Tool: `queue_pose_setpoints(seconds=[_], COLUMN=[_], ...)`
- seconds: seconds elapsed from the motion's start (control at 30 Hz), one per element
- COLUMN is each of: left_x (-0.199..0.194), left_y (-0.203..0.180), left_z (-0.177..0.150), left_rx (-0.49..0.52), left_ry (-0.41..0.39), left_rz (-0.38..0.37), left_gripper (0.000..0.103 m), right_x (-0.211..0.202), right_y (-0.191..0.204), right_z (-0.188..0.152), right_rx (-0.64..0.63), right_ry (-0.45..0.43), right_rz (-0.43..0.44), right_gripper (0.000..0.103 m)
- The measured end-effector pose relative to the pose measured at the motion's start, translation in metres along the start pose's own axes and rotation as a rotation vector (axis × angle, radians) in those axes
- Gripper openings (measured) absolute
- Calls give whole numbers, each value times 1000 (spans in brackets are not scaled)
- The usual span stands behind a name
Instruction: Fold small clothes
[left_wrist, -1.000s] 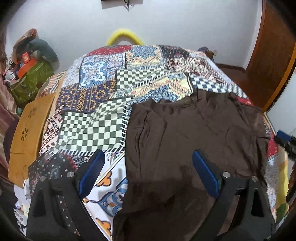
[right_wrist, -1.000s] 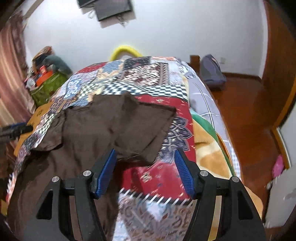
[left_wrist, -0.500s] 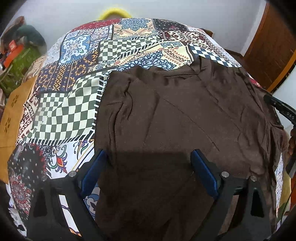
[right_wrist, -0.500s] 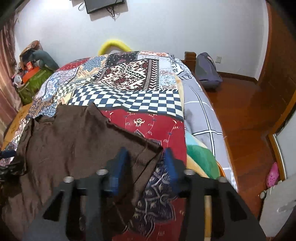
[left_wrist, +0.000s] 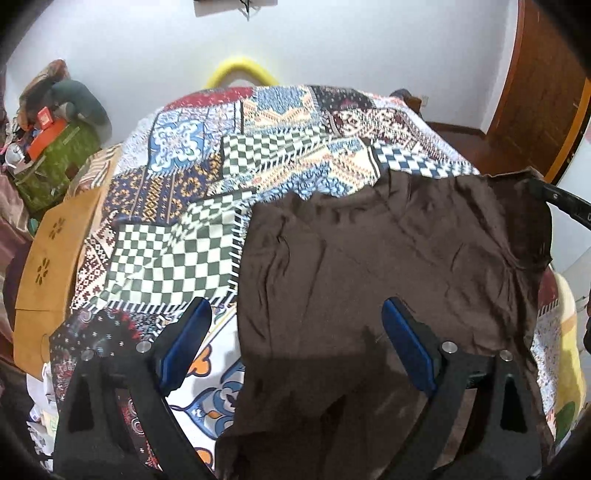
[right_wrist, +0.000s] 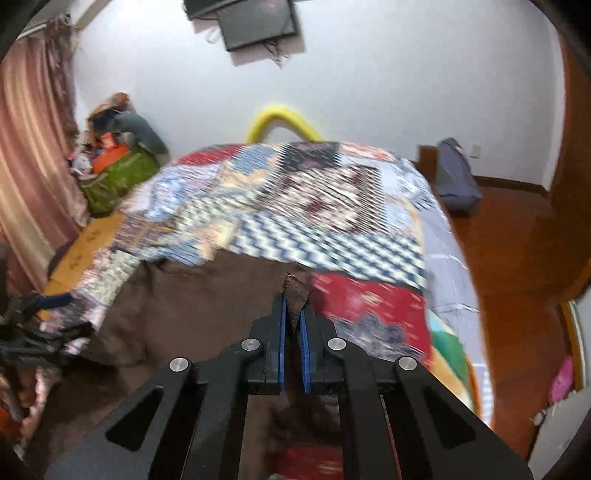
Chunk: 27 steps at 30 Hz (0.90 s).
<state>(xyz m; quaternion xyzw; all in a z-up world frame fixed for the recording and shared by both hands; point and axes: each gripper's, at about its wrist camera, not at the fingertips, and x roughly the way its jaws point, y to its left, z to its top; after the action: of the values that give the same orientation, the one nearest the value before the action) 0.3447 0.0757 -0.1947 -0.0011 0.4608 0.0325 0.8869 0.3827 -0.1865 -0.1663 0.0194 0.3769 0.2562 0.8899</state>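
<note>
A dark brown shirt lies spread on a patchwork bedspread. My left gripper is open and empty, hovering over the shirt's near left part. My right gripper is shut on the shirt's right sleeve corner and lifts it off the bed; the rest of the shirt lies to its left. In the left wrist view the lifted sleeve edge rises at the far right, with part of the right gripper beside it.
A yellow curved headboard stands at the bed's far end. A wooden board lies along the bed's left side, with green bags and clutter behind it. A dark bag sits on the wood floor right of the bed.
My right gripper closed on the shirt's right sleeve corner and raised it. My left gripper pulled back and stayed open over the shirt.
</note>
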Motion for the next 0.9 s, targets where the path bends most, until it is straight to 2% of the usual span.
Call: queue_pose_setpoints(seconds=[0.17,0.23,0.33,0.37,0.43,0.5,0.53,0.73,0.9], left_x=[-9,-11,-12,-13,-14,-13,-12,6,38], left_y=[8,9,9,8,6,3,0,-29,-59], left_z=[1,1,1,2,4,7,9,23,31], left_rx=[-20,-13,-1,3,10,12,12,37,59], left_ry=[-12,-18,-18,-20,-26,-27,-27,-12,52], left_rz=[-7,5,22,27,30,24,17,-28,-68], left_gripper=[94,94,94,94,94,94,94,94,94], right_x=[31,50,68,69,68,60,54,32,40], right_y=[42,59,75,78,77,71,67,49,37], right_z=[17,20,21,20,18,15,13,-4,-40], right_rx=[-31,-42,-65,-68,-54,-26,-21,-82,-120], right_ry=[24,63,118,125,124,111,100,85,151], right_rz=[84,131,155,165,183,195,198,106,45], right_gripper=[6,8,10,12,27,37,37,37,37])
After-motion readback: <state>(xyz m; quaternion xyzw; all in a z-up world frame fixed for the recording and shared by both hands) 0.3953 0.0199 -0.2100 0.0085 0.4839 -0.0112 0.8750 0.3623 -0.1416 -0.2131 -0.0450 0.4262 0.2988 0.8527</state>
